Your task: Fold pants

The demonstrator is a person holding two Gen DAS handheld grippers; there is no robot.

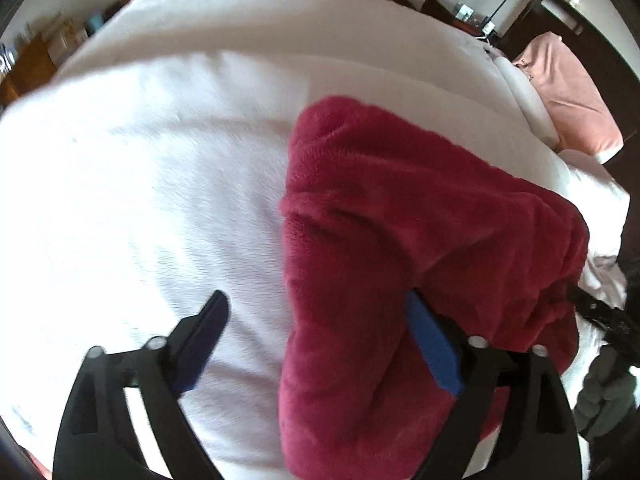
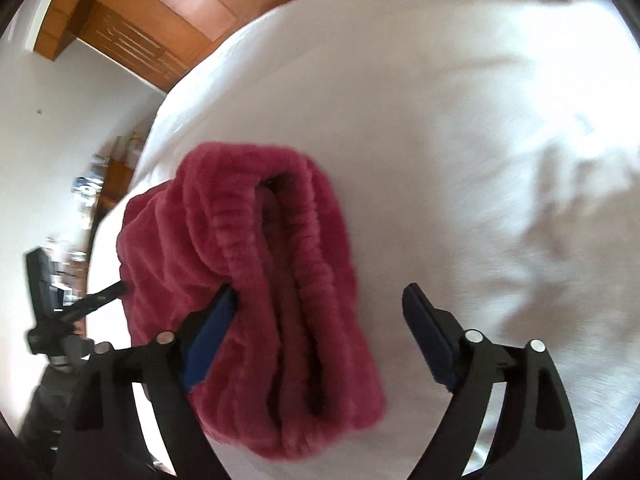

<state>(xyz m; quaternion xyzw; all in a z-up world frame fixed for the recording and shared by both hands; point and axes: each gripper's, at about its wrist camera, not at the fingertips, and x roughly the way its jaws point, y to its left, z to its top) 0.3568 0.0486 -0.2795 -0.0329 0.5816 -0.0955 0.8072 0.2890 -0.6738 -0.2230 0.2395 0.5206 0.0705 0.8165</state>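
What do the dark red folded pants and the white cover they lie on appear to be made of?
Dark red folded pants: look like plush fleece, matte, with a fuzzy pile and a thick ribbed, gathered waistband; the exact fibre cannot be told.

White cover: looks like soft woven fabric, probably cotton sheeting, matte, with shallow wrinkles and fine streaks. Motion blur leaves the weave uncertain.

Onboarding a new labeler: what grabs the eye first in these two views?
The deep red fleece pants, bunched in a folded heap on the white bedsheet, dominate both views; the right wrist view shows their ribbed waistband facing the camera. Next come the blue-padded tools: the left tool and right tool both stand open, each with one pad against the fleece but no grip.
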